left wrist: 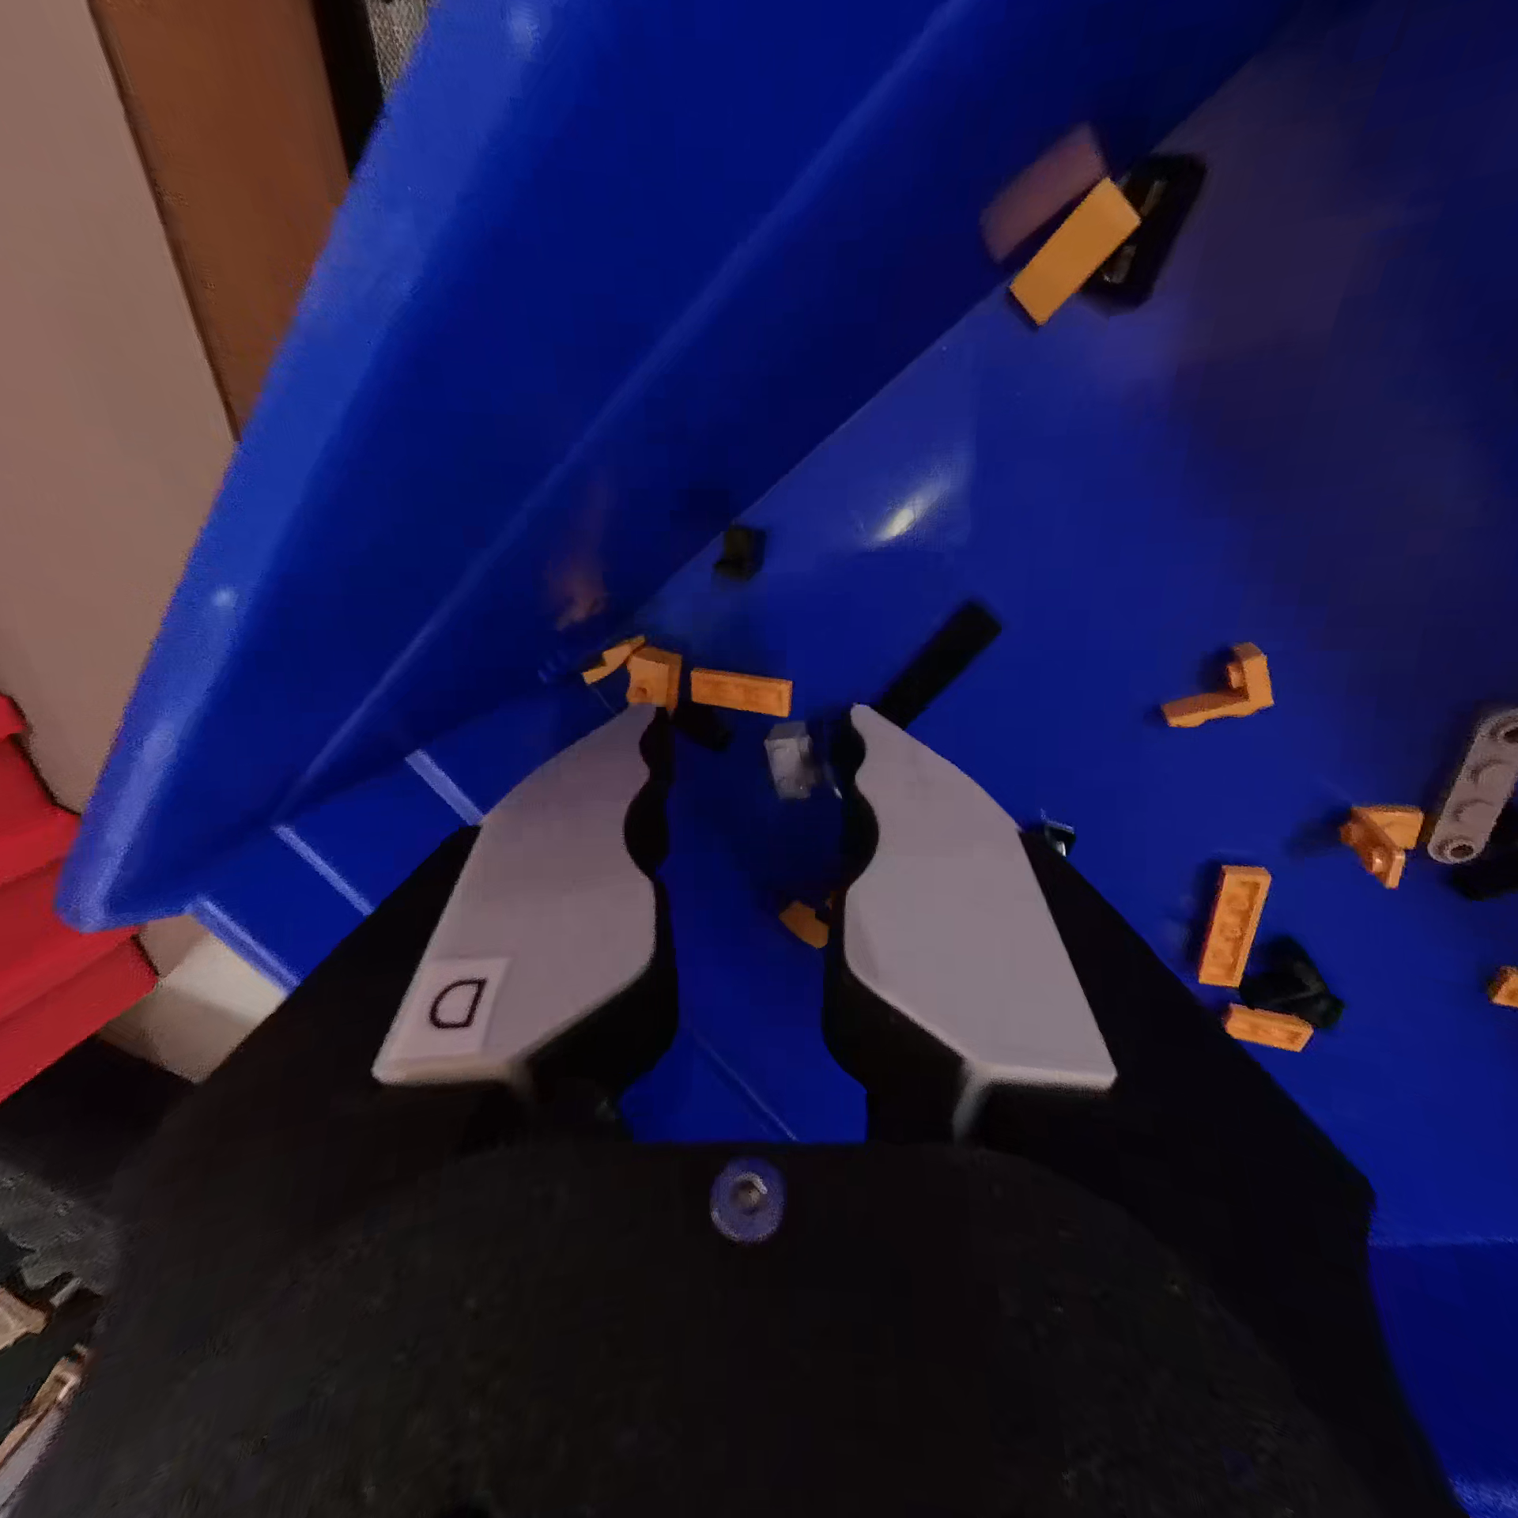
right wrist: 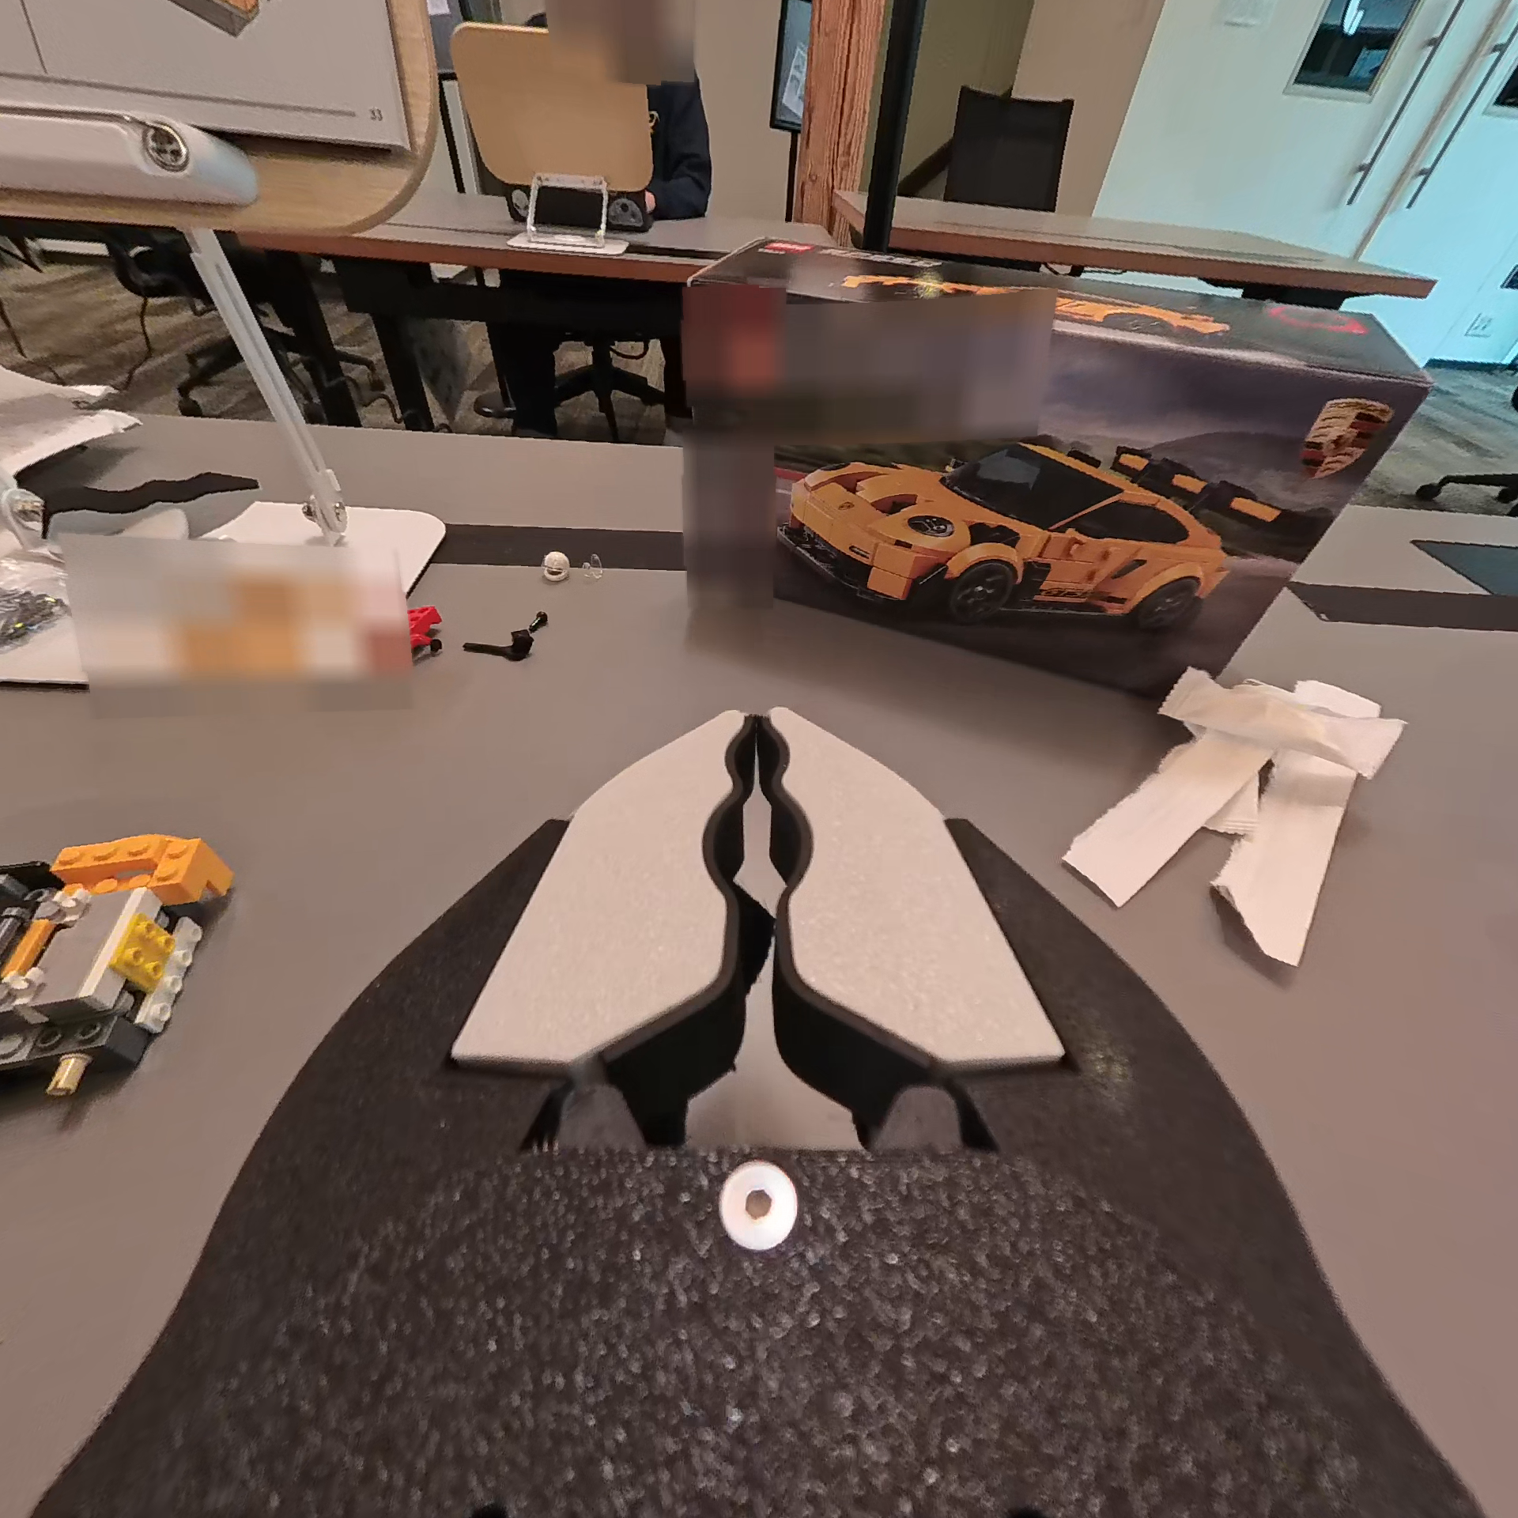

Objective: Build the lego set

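The left gripper is reaching into a blue bin, jaws spread and empty, a small grey piece lying between the tips. Roughly ten orange pieces are lying scattered from twelve to three o'clock. The right gripper is hovering over the grey table, jaws clenched on nothing; one partial car build is sitting at nine o'clock, two white wrappers at two, one box at one.

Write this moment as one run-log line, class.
left gripper: open over small grey piece in blue bin | right gripper: shut, empty, above table | partly built car: untouched
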Action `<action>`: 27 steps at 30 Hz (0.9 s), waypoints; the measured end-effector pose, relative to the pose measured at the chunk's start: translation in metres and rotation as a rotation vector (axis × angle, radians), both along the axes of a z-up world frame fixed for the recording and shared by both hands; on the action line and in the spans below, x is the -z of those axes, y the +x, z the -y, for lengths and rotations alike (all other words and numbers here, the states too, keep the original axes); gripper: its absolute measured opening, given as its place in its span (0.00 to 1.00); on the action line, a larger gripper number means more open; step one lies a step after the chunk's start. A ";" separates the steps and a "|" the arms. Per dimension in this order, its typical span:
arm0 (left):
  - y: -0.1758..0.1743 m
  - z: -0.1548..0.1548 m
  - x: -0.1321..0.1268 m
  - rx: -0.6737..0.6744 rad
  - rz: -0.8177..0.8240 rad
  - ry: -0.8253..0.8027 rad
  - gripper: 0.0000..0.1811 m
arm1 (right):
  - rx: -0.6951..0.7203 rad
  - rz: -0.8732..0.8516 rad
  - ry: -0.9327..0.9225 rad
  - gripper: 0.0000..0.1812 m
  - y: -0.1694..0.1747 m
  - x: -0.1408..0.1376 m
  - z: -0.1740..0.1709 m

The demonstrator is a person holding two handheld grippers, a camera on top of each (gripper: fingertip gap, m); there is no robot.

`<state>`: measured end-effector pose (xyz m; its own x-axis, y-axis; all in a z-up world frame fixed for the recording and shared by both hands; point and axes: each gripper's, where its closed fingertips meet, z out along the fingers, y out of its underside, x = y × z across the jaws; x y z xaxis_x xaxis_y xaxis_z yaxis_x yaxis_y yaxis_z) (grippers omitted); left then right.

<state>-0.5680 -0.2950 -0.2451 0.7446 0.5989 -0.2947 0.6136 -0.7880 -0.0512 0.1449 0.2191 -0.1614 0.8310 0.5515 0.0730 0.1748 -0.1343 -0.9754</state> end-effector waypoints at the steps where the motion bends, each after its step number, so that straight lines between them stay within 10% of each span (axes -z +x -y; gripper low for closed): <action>1: 0.000 0.000 0.002 -0.008 0.015 -0.010 0.23 | -0.001 0.001 0.000 0.00 0.000 0.000 0.000; 5: 0.011 0.002 0.008 -0.021 0.125 -0.030 0.06 | -0.010 -0.002 -0.013 0.00 -0.001 0.002 0.000; 18: 0.071 -0.040 -0.041 0.229 0.160 0.154 0.06 | -0.043 -0.007 -0.018 0.00 -0.005 0.002 0.003; 23: 0.201 -0.113 -0.113 0.654 0.116 0.393 0.06 | -0.054 -0.005 -0.010 0.00 -0.008 0.001 0.005; 27: 0.357 -0.172 -0.110 1.072 0.203 0.461 0.06 | -0.069 0.001 -0.001 0.00 -0.011 0.000 0.007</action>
<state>-0.2111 -0.1234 -0.1351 0.9395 -0.3410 -0.0328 -0.3195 -0.8376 -0.4432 0.1338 0.2117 -0.1610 0.7910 0.6073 0.0736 0.1847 -0.1225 -0.9751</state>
